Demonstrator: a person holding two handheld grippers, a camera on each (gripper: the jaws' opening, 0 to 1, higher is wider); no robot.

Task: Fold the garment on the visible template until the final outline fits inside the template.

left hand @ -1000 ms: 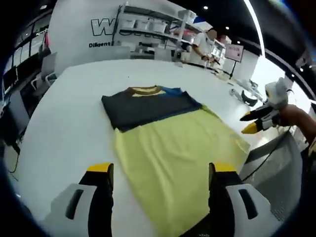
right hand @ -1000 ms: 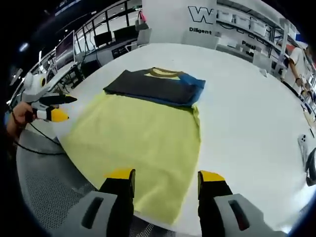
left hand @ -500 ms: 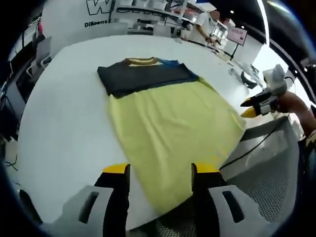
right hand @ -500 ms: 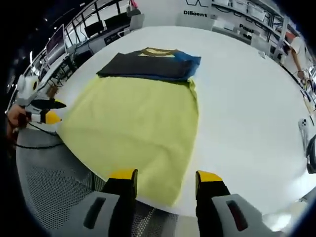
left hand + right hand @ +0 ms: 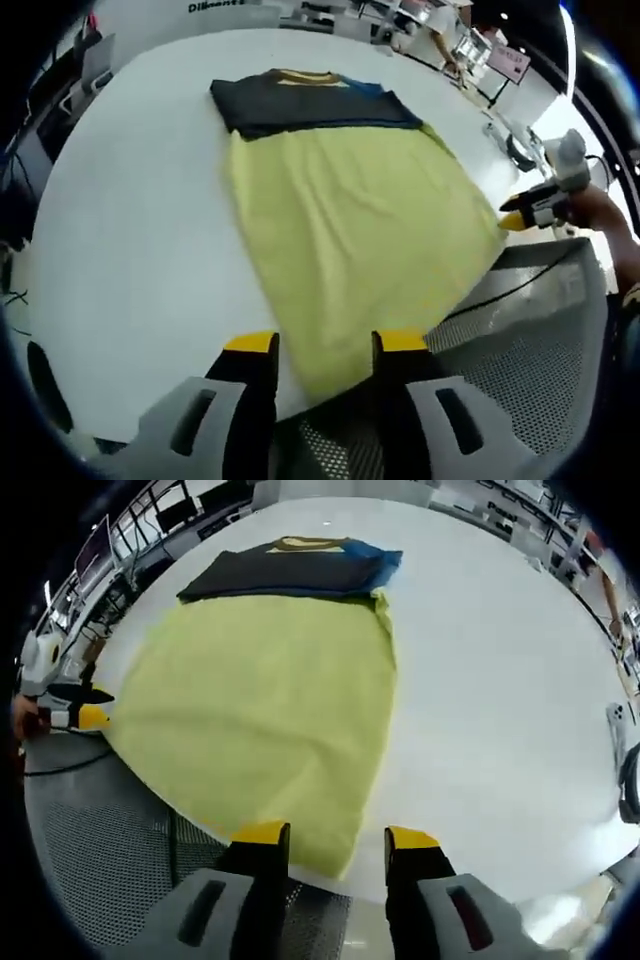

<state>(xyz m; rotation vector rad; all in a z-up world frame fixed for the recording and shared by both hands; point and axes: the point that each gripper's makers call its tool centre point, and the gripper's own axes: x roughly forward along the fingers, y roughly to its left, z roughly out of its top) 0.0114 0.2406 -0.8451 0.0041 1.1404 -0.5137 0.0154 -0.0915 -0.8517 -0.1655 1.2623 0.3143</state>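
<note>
Left gripper view: the garment [image 5: 340,200], yellow with a dark folded band at its far end, lies spread on the white table [image 5: 120,230], its near corner at the table's edge. The left gripper [image 5: 325,345] straddles that corner, jaws apart and holding nothing. The right gripper [image 5: 335,837] likewise stands open around the other near corner.

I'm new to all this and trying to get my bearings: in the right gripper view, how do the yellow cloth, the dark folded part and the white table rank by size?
1. white table
2. yellow cloth
3. dark folded part, though it lies farther from the camera, so it may look smaller than it is.
</note>
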